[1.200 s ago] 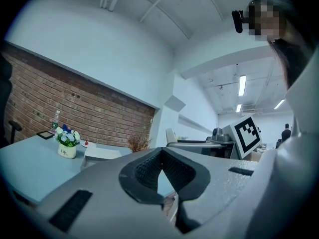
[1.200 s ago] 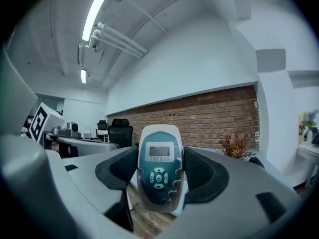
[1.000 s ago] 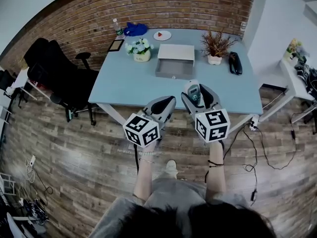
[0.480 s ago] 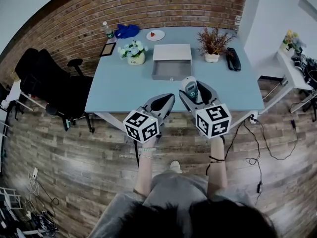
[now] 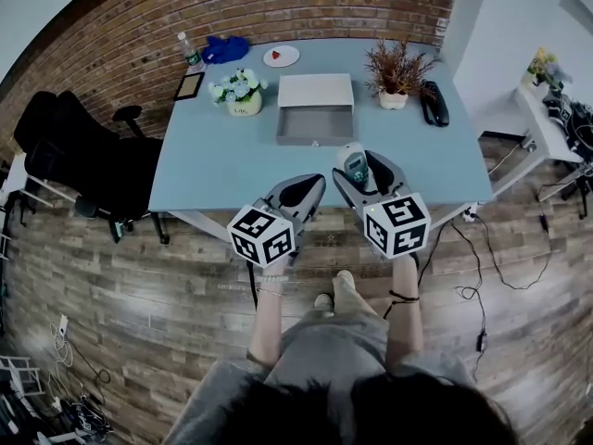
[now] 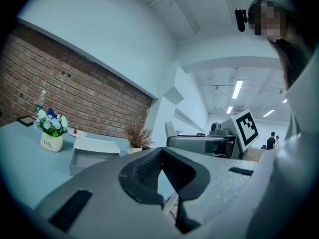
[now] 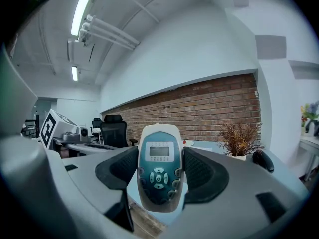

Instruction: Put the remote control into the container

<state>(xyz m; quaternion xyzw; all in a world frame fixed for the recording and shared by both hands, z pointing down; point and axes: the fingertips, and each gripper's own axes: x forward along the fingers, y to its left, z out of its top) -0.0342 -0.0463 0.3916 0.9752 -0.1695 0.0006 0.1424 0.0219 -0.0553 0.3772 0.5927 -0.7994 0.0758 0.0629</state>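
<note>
My right gripper is shut on a white and teal remote control, held upright between the pads over the table's near edge. In the right gripper view the remote control fills the middle, screen and buttons facing the camera, with the right gripper clamped on both its sides. The left gripper hangs beside it, shut and holding nothing; the left gripper shows its pads meeting. The container, an open grey box, stands at mid-table beyond both grippers, and the container also shows in the left gripper view.
On the blue table stand a flower pot, a dried plant in a white pot, a black handset, a plate, a bottle and a blue cloth. A black office chair stands left; cables trail on the floor at right.
The table has slid slightly left and up in the head view as the person steps. Both grippers keep their pose, the remote still held in the right one.
</note>
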